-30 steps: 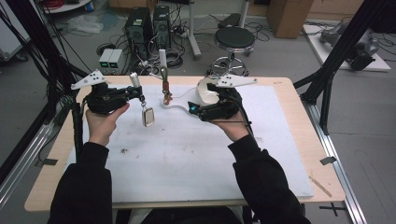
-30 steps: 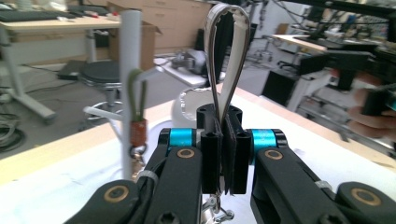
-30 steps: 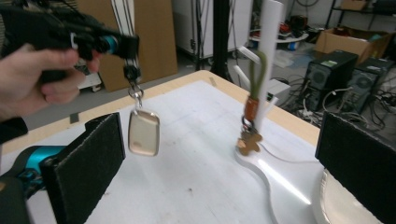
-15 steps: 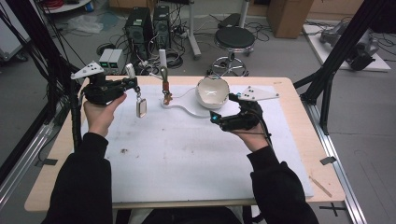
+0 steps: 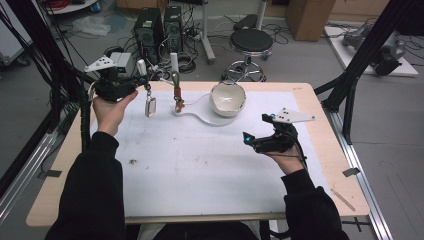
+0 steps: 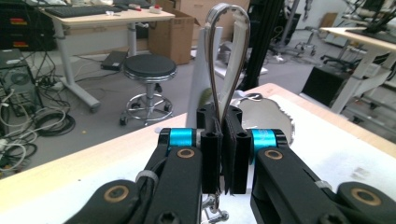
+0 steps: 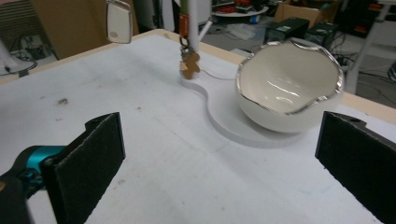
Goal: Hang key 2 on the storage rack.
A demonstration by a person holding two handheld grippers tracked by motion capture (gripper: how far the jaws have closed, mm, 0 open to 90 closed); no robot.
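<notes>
My left gripper (image 5: 142, 80) is shut on the looped strap (image 6: 228, 51) of a keychain. Its rectangular tag (image 5: 150, 106) dangles below the jaws over the table's back left. That tag (image 7: 117, 20) also appears in the right gripper view. A white post (image 5: 174, 63) stands on a flat white base (image 5: 200, 114), with a gingerbread charm (image 5: 178, 104) hanging at its foot. A white bowl (image 5: 228, 99) sits on the base's round end. My right gripper (image 5: 257, 126) is open, low over the mat, right of the bowl (image 7: 289, 88) and apart from it.
A white mat (image 5: 200, 170) covers most of the wooden table (image 5: 320, 100). A round stool (image 5: 252, 41) and computer towers (image 5: 160, 25) with cables stand on the floor behind the far edge. Black frame struts (image 5: 360, 75) rise at the right.
My right gripper has drawn back from the bowl, moving right, toward the person and lower. The left gripper has shifted slightly left with the tag hanging from it.
</notes>
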